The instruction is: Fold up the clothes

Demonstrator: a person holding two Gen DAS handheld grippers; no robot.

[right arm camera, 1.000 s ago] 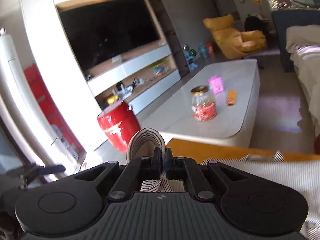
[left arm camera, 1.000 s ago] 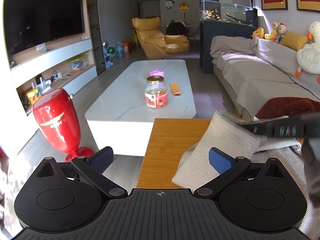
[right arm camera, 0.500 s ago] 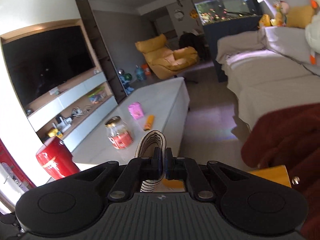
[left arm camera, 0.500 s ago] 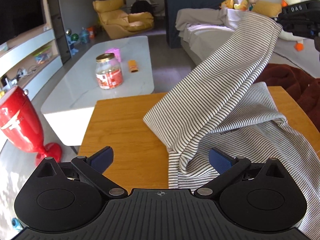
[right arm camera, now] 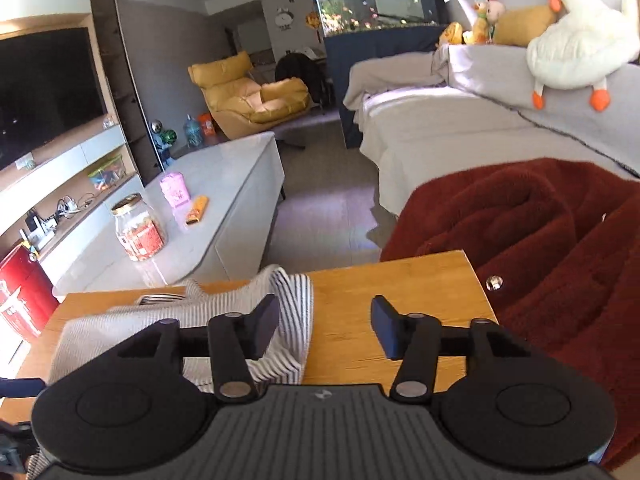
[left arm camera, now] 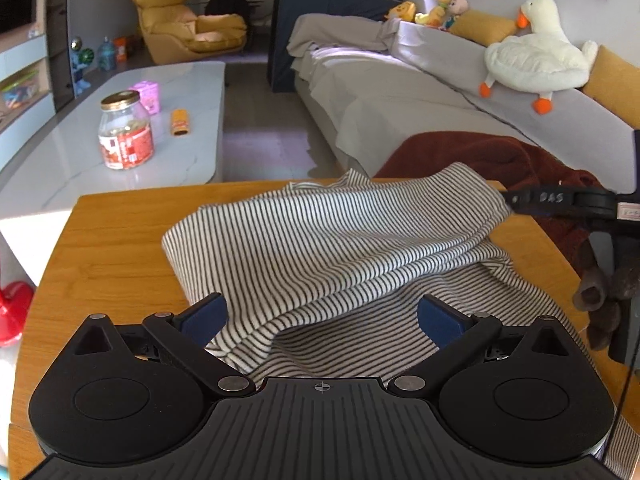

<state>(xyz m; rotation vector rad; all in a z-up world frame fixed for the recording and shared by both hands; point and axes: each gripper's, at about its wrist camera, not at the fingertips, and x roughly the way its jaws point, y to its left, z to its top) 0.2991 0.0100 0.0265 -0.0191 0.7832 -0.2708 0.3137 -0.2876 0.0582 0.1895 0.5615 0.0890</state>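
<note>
A black-and-white striped garment point(left arm camera: 340, 248) lies on the wooden table point(left arm camera: 112, 236), its left part folded over to the right. My left gripper point(left arm camera: 320, 316) is open just above the garment's near edge, holding nothing. My right gripper point(right arm camera: 324, 326) is open over the table's right side; the folded striped edge point(right arm camera: 292, 312) lies beside its left finger, released. The right gripper also shows in the left wrist view point(left arm camera: 560, 202) at the garment's right end.
A dark red fleece garment point(right arm camera: 540, 248) is piled at the table's right edge. Beyond the table stand a white coffee table point(left arm camera: 120, 136) with a glass jar point(left arm camera: 126, 136), a grey sofa point(left arm camera: 420, 100) and a red vase point(right arm camera: 20, 292).
My right gripper carried the striped sleeve across to the right, lowered it onto the garment and opened, letting go. My left gripper stayed open and tilted down toward the table.
</note>
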